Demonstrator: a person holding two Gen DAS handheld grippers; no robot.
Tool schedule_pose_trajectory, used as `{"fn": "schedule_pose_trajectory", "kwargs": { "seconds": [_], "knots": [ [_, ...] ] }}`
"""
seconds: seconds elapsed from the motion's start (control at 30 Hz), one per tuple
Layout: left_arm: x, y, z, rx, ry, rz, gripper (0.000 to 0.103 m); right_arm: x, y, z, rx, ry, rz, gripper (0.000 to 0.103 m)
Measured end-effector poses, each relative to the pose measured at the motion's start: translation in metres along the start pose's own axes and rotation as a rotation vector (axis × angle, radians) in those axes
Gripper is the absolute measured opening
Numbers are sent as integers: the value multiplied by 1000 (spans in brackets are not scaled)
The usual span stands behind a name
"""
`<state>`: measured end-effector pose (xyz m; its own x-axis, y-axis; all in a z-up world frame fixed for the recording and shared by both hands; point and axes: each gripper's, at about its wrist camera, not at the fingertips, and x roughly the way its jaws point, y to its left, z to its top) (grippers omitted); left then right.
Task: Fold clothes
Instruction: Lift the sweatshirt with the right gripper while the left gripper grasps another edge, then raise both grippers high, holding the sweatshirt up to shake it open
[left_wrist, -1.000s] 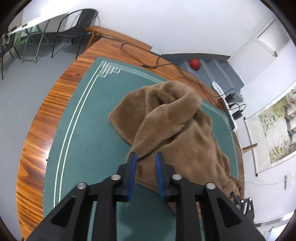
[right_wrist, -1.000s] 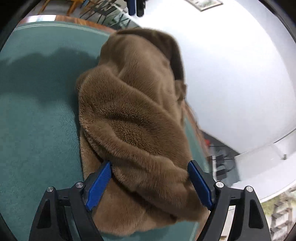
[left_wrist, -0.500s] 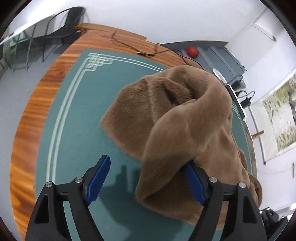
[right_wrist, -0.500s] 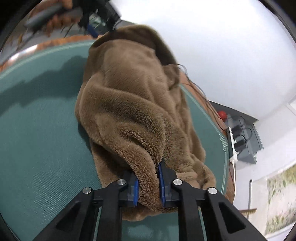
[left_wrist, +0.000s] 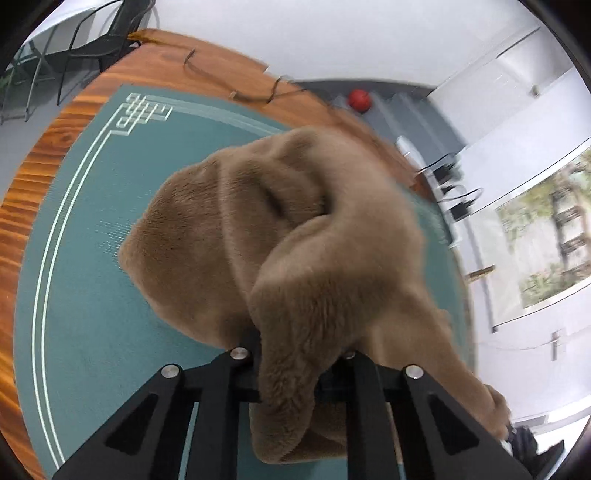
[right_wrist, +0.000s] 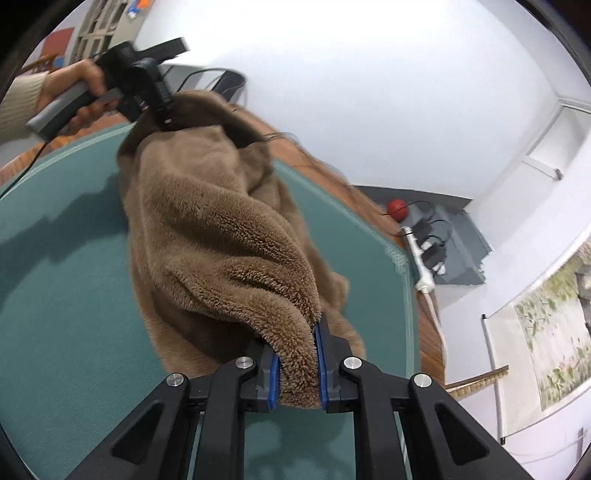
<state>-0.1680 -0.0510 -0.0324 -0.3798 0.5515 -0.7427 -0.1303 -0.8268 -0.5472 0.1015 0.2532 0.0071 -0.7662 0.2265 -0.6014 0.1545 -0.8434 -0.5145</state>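
1. The counter (left_wrist: 92, 88), wood-rimmed, spreads out ahead of and below both tools, topped by a teal mat (left_wrist: 81, 295) with pale border lines.
2. A brown fleece garment (right_wrist: 207, 236) lies bunched on the mat and stretches from one tool to the other; part of it is lifted off the surface, and its lower folds rest on the mat below the right tool.
3. The right tool (right_wrist: 297, 363) is clamped on a thick fold of the garment; fleece fills the narrow gap between its blue pads (right_wrist: 273, 380).
4. The left tool (left_wrist: 295, 363) has just been closing, and a roll of fleece drapes over its jaws, hiding the pads; it grips the garment there. In the right wrist view the same tool (right_wrist: 164, 110) bites the far top edge of the garment, held by a person's hand (right_wrist: 79, 92) in a cream sleeve.
5. A red ball (left_wrist: 359, 99) sits on the floor beyond the counter's far edge, well ahead of the left tool.
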Motion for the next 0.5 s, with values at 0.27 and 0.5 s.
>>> {"fn": "schedule_pose_trajectory", "kwargs": {
  "seconds": [0.27,0.5],
  "knots": [
    [-121,-73,-36,42,-241,-126,15,-42,-84,0,247,-181,-105,11],
    [-207,-137,-100,101,-366,-180,15,-125,-151,18,365,-476,-150,11]
  ]
}}
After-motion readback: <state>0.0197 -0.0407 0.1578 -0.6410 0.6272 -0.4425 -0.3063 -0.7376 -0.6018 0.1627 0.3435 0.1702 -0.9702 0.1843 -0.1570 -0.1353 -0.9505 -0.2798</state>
